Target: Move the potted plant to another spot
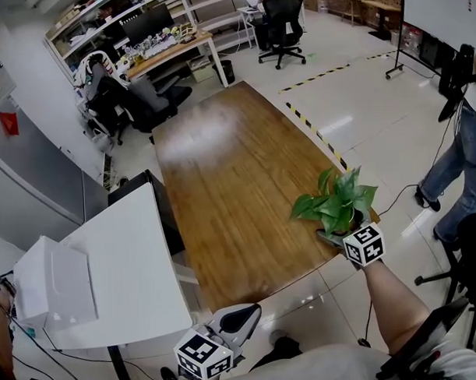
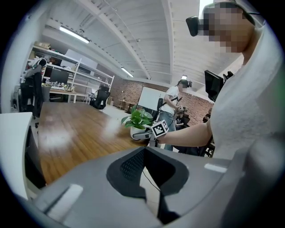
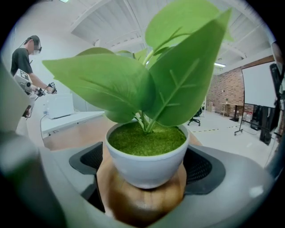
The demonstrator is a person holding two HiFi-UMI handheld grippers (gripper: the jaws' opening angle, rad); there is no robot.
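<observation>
Right gripper view puts me almost inside the jaws. The right gripper (image 3: 146, 176) is spread wide, and its dark ribbed pads (image 3: 87, 161) stand either side of the potted plant (image 3: 144, 133). A sliver of gap shows beside the white bowl rather than a squeeze. The pot sits flat and upright with its weight on the wood, so I'd judge nothing is being carried at this instant. Whether the jaws are about to close for a lift or the pot belongs here now, I cannot say.

From the head view, the plant stands at the near right corner of the long wooden table (image 1: 222, 186), close to the edge. That is easy reach for the outstretched right arm, though a nudge outward could tip it off, I'd guess. The left gripper (image 1: 250, 311) hangs low in front of the person's body, off the table, its jaws drawn together on nothing. One gripper seems enough for so small a pot.

Left of it stands a white desk (image 1: 131, 251) with a white box (image 1: 50, 289). Farther off, the tabletop runs toward office chairs (image 1: 283, 24) and shelves (image 1: 99, 15), offering room for another spot. Another person (image 1: 459, 170) stands at the right, away from the table.
</observation>
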